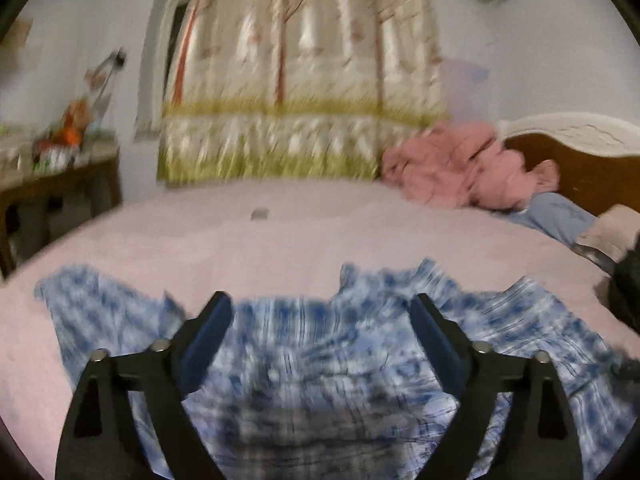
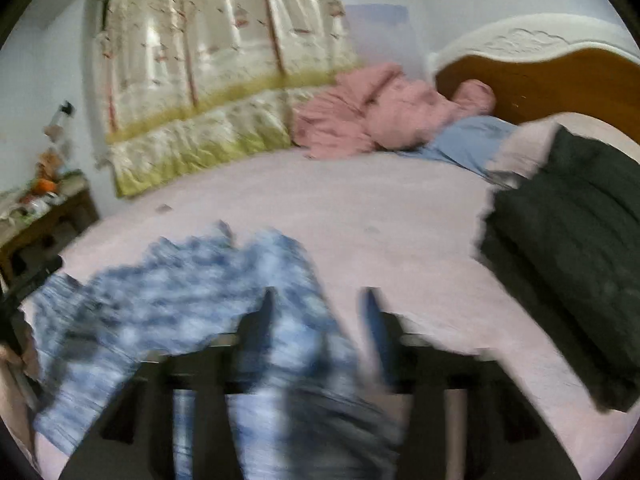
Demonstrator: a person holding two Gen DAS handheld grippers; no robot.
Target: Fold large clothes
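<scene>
A blue-and-white patterned garment [image 1: 320,352] lies crumpled on the pink bed sheet [image 1: 280,232]. My left gripper [image 1: 322,304] is open above the garment, its jaws wide apart, holding nothing. In the right wrist view the same garment [image 2: 192,280] spreads to the left and runs between the fingers. My right gripper [image 2: 320,300] is open, with the cloth passing between its jaws; both views are blurred by motion, so contact is unclear.
A pink blanket [image 1: 460,164] is piled at the head of the bed by the wooden headboard [image 1: 580,168]. A dark green folded cloth [image 2: 572,264] lies at the right. A blue pillow [image 2: 468,140], a printed curtain [image 1: 300,80] and a cluttered side table [image 1: 52,160] surround the bed.
</scene>
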